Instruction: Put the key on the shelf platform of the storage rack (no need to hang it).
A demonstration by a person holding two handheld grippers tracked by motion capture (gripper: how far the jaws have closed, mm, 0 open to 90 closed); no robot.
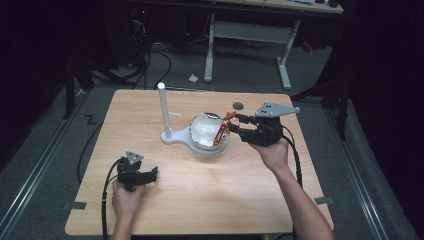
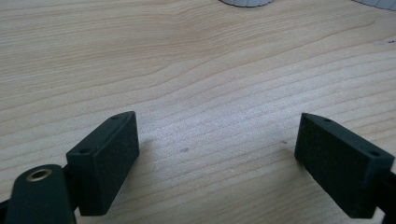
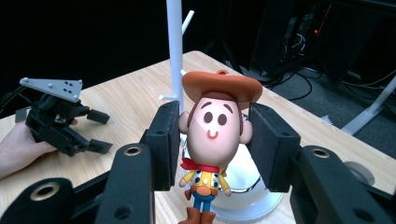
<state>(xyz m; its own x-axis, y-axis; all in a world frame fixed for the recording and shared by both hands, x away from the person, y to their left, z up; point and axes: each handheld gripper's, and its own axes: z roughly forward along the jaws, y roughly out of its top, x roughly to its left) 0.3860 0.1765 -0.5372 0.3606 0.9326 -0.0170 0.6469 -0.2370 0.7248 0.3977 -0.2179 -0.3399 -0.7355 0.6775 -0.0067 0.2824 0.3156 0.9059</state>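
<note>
The right hand-held gripper (image 3: 212,140) clamps a glossy round-headed cowboy figurine (image 3: 214,135); the left hand-held gripper (image 2: 217,158) gapes.

Right gripper (image 1: 239,124) holds a cowboy figure (image 1: 230,118) beside the white bowl (image 1: 206,131)

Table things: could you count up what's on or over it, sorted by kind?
Cowboy figure, held between the right gripper's fingers: 1
White stand with upright pole: 1
Shiny bowl: 1
Hand-held grippers, counting the left gripper: 2
Total: 5
</note>
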